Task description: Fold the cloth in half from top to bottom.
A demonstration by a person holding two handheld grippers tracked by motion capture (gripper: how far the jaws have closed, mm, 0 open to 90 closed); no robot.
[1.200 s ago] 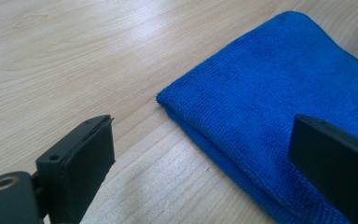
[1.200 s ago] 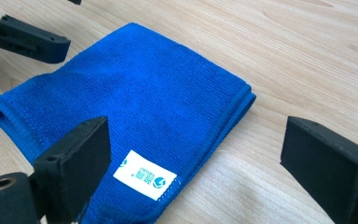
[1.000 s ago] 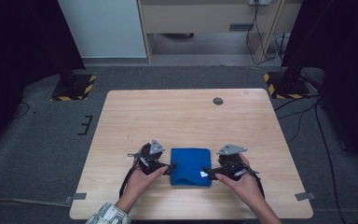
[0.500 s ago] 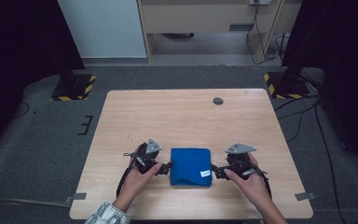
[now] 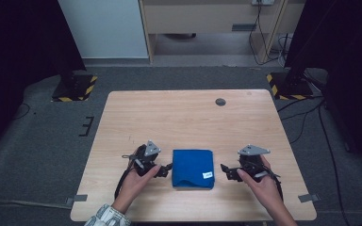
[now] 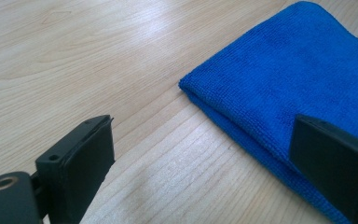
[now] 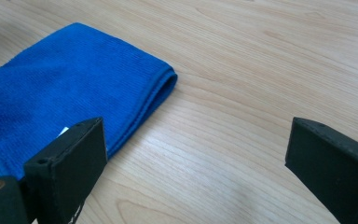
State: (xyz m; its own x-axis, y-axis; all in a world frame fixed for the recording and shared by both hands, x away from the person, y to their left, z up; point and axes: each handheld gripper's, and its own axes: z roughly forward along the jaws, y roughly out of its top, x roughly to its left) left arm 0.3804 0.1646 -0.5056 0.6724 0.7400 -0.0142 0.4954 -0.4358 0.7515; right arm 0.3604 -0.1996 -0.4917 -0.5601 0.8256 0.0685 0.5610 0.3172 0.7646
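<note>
A folded blue cloth (image 5: 193, 168) with a small white tag lies near the front middle of the wooden table (image 5: 188, 117). My left gripper (image 5: 166, 170) sits just left of it, open, jaws wide with nothing between them; in the left gripper view the blue cloth (image 6: 303, 88) lies ahead and to the right, its edge near the right jaw. My right gripper (image 5: 226, 172) rests a short way right of the cloth, open and empty. Seen from the right gripper view, the blue cloth (image 7: 70, 88) lies to the left, beyond the left jaw.
A small dark round grommet (image 5: 220, 101) sits at the back of the table. Black stands with yellow-striped bases (image 5: 75, 87) flank the table on the grey carpet. Cables (image 5: 306, 122) trail over the floor at the right.
Both grippers have drawn back sideways from the cloth, the right one farther. The cloth now lies free between them.
</note>
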